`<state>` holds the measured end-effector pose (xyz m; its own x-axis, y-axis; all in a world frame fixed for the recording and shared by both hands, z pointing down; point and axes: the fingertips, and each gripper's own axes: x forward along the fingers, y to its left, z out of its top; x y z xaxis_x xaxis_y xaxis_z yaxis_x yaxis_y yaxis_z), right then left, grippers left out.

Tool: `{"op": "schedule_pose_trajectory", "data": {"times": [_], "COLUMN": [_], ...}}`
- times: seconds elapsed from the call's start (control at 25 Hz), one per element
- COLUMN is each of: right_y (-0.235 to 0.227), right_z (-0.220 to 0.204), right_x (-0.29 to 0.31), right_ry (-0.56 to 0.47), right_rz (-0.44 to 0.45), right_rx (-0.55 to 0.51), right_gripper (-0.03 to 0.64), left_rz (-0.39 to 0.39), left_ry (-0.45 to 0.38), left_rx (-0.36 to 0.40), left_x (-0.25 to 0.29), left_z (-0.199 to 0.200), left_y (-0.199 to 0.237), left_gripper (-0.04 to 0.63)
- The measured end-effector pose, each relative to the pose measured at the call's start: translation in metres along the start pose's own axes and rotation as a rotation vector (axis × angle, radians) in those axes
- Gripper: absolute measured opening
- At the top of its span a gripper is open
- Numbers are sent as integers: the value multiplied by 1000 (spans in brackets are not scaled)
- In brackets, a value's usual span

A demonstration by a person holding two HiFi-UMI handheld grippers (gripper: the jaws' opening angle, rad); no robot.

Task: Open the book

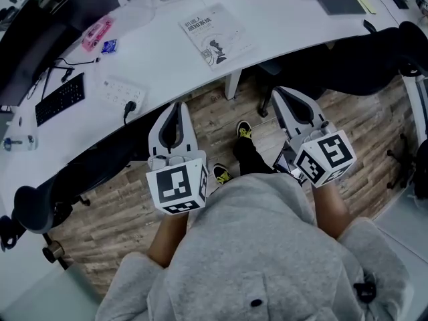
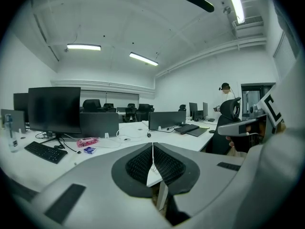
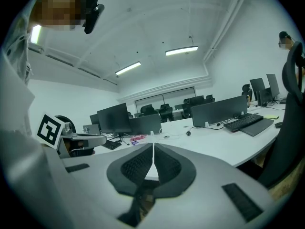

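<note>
Head view looks steeply down on the desk (image 1: 287,12) — both gripper views face level across it

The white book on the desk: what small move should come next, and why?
Probably bring both tongs forward over the desk edge, toward the white paperback book. It lies closed on the curved white desk, well beyond the tips. The left tongs and the right tongs hang near the desk's front edge, both shut and empty, touching nothing.

The white paper book (image 1: 215,33) has a black picture on it. The big curved desk (image 1: 160,55) is white. The small thing (image 1: 97,33) far left is pink. The wooden plank floor (image 1: 214,120) is brown.
</note>
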<state>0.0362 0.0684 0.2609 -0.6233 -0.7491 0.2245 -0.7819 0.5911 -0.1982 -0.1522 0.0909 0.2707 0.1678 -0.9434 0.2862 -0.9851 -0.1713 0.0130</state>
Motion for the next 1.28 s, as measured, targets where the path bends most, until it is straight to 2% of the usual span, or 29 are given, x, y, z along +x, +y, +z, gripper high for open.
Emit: {"op": "schedule_pose_trajectory", "data": {"times": [0.4, 1.28], "right_y": [-25, -94], "right_z": [-3, 18], "right_x": [27, 65], "right_ry": [30, 23], "right_rz": [3, 21], "right_rx": [22, 90], "right_gripper": [32, 32], "left_rz": [-8, 6], "left_ry": [55, 75], "left_rx": [8, 39], "left_x": [37, 112], "left_z": [-7, 23], "left_y": [2, -17], "left_gripper": [15, 15]}}
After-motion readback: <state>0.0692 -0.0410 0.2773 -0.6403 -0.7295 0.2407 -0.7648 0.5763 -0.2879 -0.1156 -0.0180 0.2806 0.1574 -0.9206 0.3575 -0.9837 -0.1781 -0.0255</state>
